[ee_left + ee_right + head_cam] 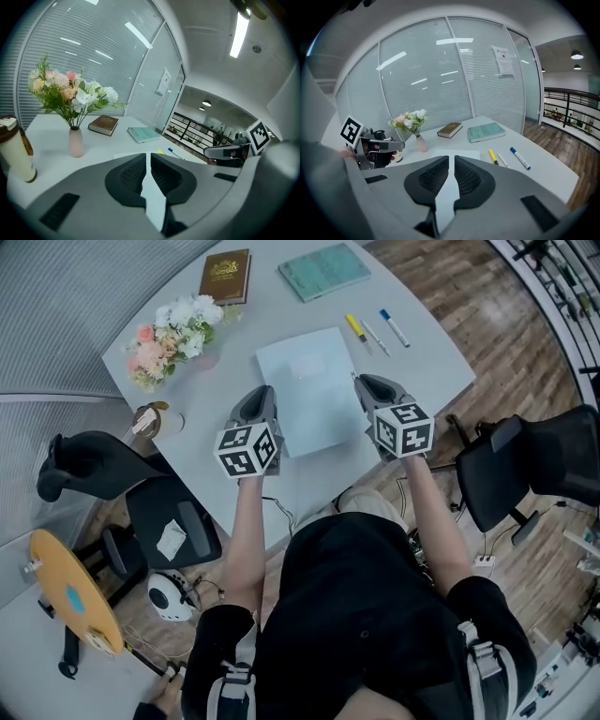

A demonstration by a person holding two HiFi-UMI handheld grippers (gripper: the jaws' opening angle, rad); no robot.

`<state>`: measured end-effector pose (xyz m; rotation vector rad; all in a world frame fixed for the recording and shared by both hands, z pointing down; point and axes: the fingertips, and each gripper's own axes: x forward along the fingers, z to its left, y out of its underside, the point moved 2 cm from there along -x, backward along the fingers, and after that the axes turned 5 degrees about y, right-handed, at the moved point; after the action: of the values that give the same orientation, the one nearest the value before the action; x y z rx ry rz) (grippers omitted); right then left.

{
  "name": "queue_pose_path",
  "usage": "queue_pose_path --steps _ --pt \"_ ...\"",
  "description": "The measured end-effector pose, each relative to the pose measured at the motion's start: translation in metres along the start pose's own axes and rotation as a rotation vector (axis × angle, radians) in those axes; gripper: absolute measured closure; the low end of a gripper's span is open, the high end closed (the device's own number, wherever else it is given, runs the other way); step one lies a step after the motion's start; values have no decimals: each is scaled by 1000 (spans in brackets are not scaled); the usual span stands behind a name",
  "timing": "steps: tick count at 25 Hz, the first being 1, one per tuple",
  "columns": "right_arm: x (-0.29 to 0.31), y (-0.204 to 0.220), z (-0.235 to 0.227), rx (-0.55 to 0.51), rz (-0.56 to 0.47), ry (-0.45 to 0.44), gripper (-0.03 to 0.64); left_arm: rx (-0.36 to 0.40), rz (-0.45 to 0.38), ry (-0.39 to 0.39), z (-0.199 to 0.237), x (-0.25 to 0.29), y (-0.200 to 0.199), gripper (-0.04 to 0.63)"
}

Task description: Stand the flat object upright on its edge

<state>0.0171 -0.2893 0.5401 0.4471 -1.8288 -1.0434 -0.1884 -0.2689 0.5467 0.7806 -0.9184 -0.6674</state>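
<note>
Pale flat sheet [314, 390] lies flat on the bench [422, 362], between both units. Left hand-held gripper [264, 392] sits just beside its left edge, jaws pressed together on nothing. Right hand-held gripper [364, 382] sits just beside the right edge, jaws a slit apart, empty.

Jaws of left gripper [148, 155] are sitting nearly together; beyond, flower vase [76, 140], brown book [103, 124] and teal book [144, 134] are resting on tabletop [108, 143].

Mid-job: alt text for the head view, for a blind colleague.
A pale board lies flat on the grey table, left gripper at its left edge, right gripper at its right. Beyond: flowers, a brown book, a teal book, markers.
</note>
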Motion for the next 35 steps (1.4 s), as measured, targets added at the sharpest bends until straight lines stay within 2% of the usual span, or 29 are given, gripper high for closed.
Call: queue_pose_path --steps 7,11,19,35 --pt "25 16 -12 22 43 10 548 -5 54 -19 14 20 20 565" --pt "37 24 -19 29 66 19 537 -17 75 -22 19 25 28 504" --pt "61 34 -35 62 91 54 515 -51 117 -30 33 43 45 477" --pt "109 59 -54 57 182 38 458 -183 165 -77 70 73 76 407"
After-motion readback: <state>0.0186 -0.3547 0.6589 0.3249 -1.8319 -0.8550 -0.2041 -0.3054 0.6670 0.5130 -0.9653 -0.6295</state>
